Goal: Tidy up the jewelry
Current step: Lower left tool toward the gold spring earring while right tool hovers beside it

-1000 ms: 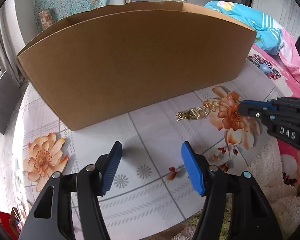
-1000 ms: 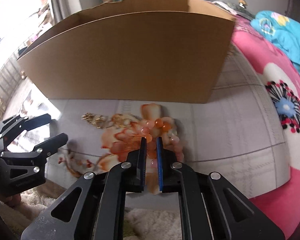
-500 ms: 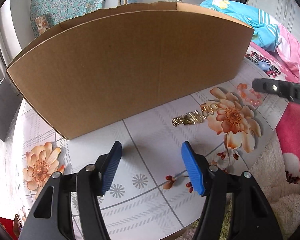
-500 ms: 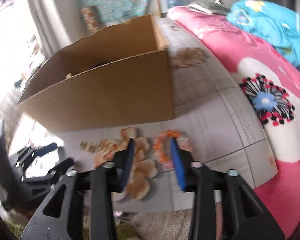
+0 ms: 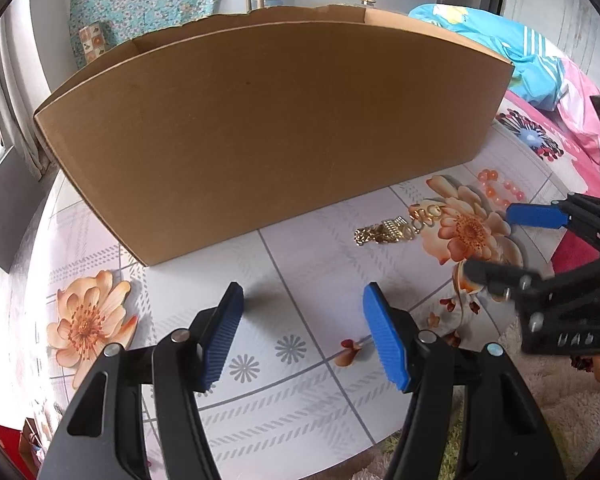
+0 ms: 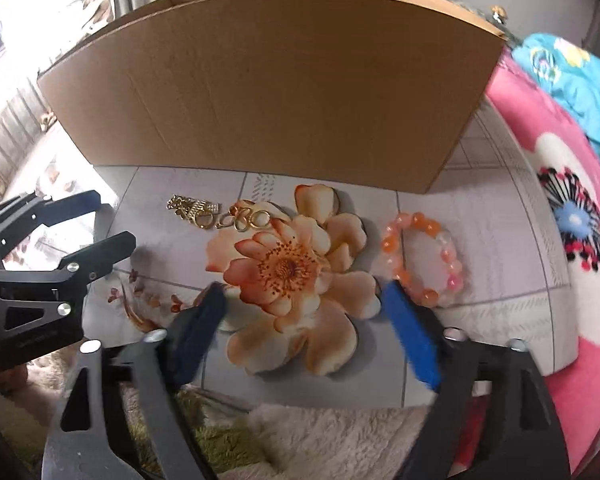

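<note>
2 pieces of jewelry lie on the flowered bench (image 6: pixel 480 216) in front of me: a gold chain (image 6: pixel 216 214) and a bead bracelet (image 6: pixel 422 258) of orange and pink beads. Between them sits a large printed orange flower (image 6: pixel 292 268) on the bench cover. I see the cardboard box (image 6: pixel 268 80) standing upright just behind both pieces, its tall front wall blocking any view of its inside.

My right gripper (image 6: pixel 304 312) has its jaws opening, already spread wide, with nothing between them but the printed flower; the bracelet lies just outside the right-hand blue pad, close to its tip, and I cannot tell whether they touch. My left gripper (image 5: pixel 302 334) hovers with jaws parted partway and empty, above bare bench, well apart from the chain (image 5: pixel 396 228).

From the left wrist view the right gripper (image 5: pixel 496 244) stands beyond the chain, over the flower, with the bracelet (image 5: pixel 500 192) behind it. A pink floral blanket (image 6: pixel 572 240) and a crumpled blue cloth (image 6: pixel 580 80) crowd the right side; a cream fluffy rug (image 6: pixel 340 440) lies at the near edge.
</note>
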`<action>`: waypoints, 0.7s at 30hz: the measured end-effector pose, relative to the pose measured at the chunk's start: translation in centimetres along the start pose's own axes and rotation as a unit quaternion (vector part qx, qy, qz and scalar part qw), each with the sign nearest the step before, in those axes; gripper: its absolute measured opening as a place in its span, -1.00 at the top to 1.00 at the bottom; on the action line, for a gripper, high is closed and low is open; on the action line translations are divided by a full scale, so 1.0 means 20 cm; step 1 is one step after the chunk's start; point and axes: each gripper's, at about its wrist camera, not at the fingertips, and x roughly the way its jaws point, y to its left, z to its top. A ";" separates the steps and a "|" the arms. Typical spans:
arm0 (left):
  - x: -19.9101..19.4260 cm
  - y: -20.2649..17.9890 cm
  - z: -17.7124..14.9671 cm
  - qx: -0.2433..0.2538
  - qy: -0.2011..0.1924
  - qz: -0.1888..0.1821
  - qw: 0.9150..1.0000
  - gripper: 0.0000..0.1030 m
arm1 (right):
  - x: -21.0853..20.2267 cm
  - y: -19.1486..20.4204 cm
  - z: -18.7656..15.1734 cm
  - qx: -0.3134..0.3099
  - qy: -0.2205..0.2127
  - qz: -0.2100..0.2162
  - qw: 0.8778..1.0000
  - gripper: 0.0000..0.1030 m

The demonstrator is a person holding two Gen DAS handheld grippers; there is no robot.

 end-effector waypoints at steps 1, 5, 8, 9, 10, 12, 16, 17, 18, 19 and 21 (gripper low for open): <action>0.00 0.00 0.00 -0.001 0.000 -0.001 1.000 -0.17 | 0.02 0.00 0.00 0.001 0.009 0.002 1.000 -0.86; 0.00 0.00 0.00 -0.004 -0.002 -0.003 1.000 -0.17 | 0.03 0.00 0.02 0.005 0.012 0.000 1.000 -0.86; 0.00 0.00 0.00 -0.006 -0.003 -0.004 1.000 -0.17 | 0.04 0.03 0.05 0.002 0.009 0.001 1.000 -0.86; 0.00 0.01 -0.01 -0.007 -0.003 -0.004 1.000 -0.17 | 0.04 0.10 0.03 0.001 0.008 0.000 1.000 -0.86; -0.01 0.03 -0.02 -0.007 -0.003 -0.005 1.000 -0.18 | 0.04 0.10 0.03 0.000 0.004 0.001 1.000 -0.86; -0.01 0.04 -0.02 -0.007 -0.004 -0.005 1.000 -0.20 | 0.05 0.12 -0.01 -0.001 0.002 0.002 1.000 -0.86; -0.01 0.04 -0.02 -0.006 -0.004 -0.004 1.000 -0.22 | 0.02 0.13 -0.04 0.007 0.016 -0.005 1.000 -0.86; -0.01 0.04 -0.02 -0.006 -0.004 -0.004 1.000 -0.22 | 0.00 0.14 -0.03 0.008 0.008 -0.010 1.000 -0.86; -0.01 0.04 -0.02 -0.006 -0.004 -0.004 1.000 -0.22 | -0.02 0.14 -0.03 0.007 -0.006 -0.013 1.000 -0.86; -0.01 0.04 -0.02 -0.005 -0.003 -0.004 1.000 -0.22 | -0.06 0.15 -0.02 0.004 -0.028 -0.008 1.000 -0.85; -0.01 0.04 -0.01 -0.005 -0.001 -0.003 1.000 -0.23 | -0.10 0.16 0.00 0.000 -0.054 0.000 0.999 -0.85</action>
